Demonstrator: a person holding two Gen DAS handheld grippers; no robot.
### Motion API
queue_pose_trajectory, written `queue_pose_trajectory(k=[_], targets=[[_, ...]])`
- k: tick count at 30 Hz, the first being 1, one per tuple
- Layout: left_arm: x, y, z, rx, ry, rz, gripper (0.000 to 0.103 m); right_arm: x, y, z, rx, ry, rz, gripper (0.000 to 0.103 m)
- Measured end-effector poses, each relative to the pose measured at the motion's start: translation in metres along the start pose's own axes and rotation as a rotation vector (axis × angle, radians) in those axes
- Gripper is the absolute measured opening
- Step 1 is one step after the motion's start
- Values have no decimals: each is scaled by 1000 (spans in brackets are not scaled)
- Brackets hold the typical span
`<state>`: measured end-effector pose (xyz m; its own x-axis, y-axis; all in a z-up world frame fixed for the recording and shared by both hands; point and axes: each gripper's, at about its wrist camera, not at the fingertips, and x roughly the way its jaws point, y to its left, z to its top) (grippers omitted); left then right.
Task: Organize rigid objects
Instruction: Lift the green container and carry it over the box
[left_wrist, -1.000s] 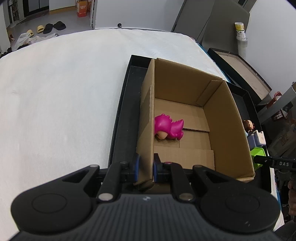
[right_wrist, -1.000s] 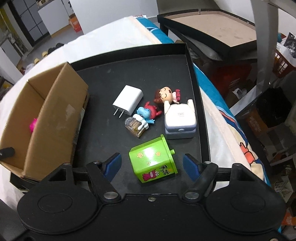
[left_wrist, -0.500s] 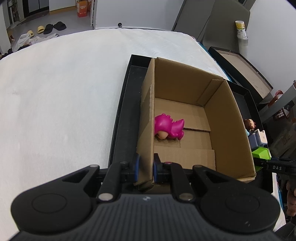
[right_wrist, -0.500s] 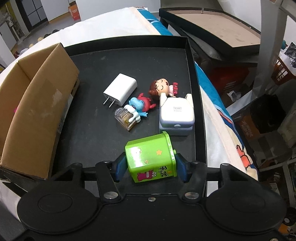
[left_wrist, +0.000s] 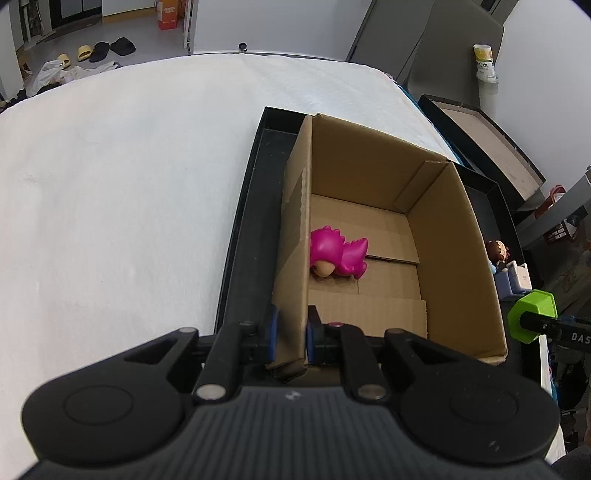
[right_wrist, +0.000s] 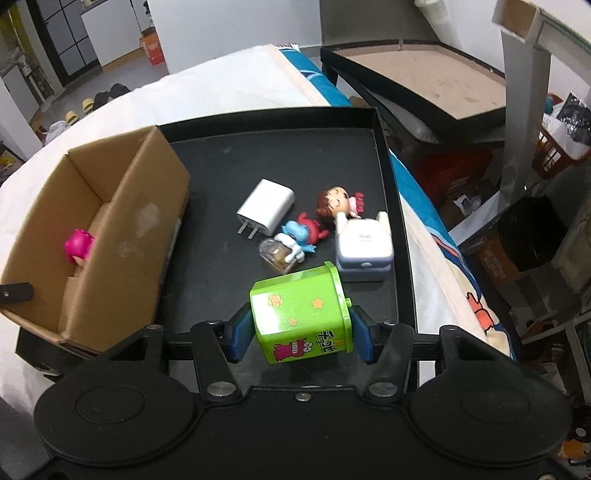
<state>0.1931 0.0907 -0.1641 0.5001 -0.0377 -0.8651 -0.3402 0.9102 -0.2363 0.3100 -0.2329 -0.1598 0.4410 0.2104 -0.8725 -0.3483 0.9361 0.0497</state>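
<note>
Left gripper: jaws clamped on the open brown cardboard box's wall, steadying it. Right gripper: jaws just closed around the green plastic toy bin (raised above the black tray), presumably for boxing.

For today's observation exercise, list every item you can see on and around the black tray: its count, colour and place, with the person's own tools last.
cardboard box: one, brown, left part of tray
black tray: one, on white bedding
pink toy: one, magenta, inside box
charger: one, white, mid-tray
blue figure: one, blue and red, beside charger
doll figure: one, brown-haired, right of charger
white case: one, right edge of tray
green container: one, held over the tray
left tool: shut on box wall
right tool: shut on green container
</note>
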Motion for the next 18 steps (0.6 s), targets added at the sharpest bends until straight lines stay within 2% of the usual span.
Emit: queue_pose_trajectory(k=[18], targets=[[-2,7,-2,-17,1,-32,14,-36,32,22,-59,-59,-9,53]])
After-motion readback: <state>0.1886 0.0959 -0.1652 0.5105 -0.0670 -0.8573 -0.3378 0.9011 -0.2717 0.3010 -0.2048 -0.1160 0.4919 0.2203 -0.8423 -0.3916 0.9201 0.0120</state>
